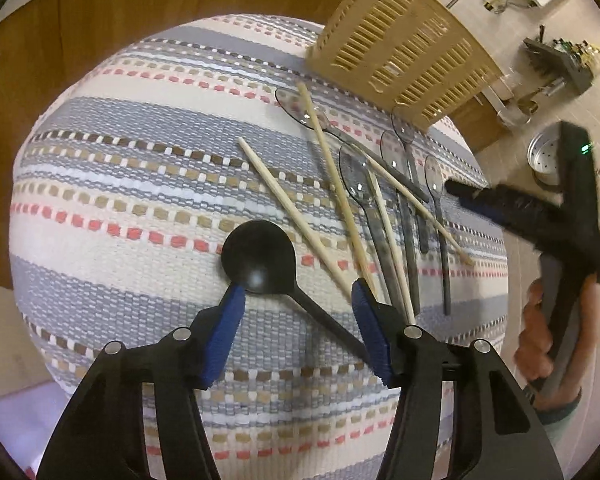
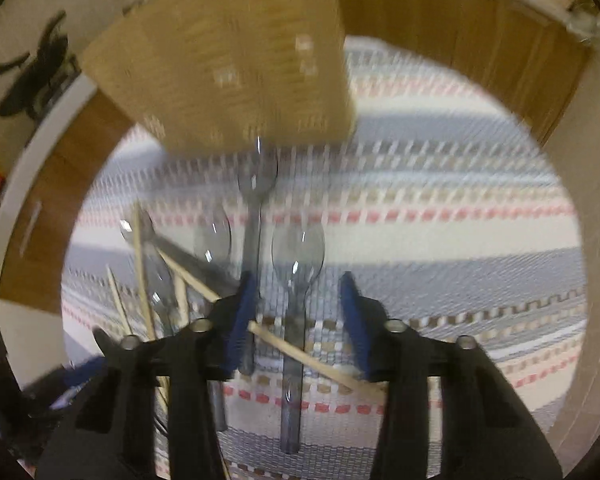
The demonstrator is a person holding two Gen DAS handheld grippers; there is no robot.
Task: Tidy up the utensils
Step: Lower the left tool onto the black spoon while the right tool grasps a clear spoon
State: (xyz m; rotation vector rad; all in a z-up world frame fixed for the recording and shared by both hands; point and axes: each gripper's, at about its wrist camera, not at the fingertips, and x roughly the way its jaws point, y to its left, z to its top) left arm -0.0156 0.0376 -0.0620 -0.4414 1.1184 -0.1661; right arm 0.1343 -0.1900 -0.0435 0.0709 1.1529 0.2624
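Blue pads of the left gripper stand apart astride the black spoon, not pressing it; one pad touches the bowl's edge. The right gripper is likewise open, a clear spoon and a chopstick lying between its jaws. Both spoons lie on the striped mat. More clear spoons and chopsticks lie crossed nearby, before the slatted basket.
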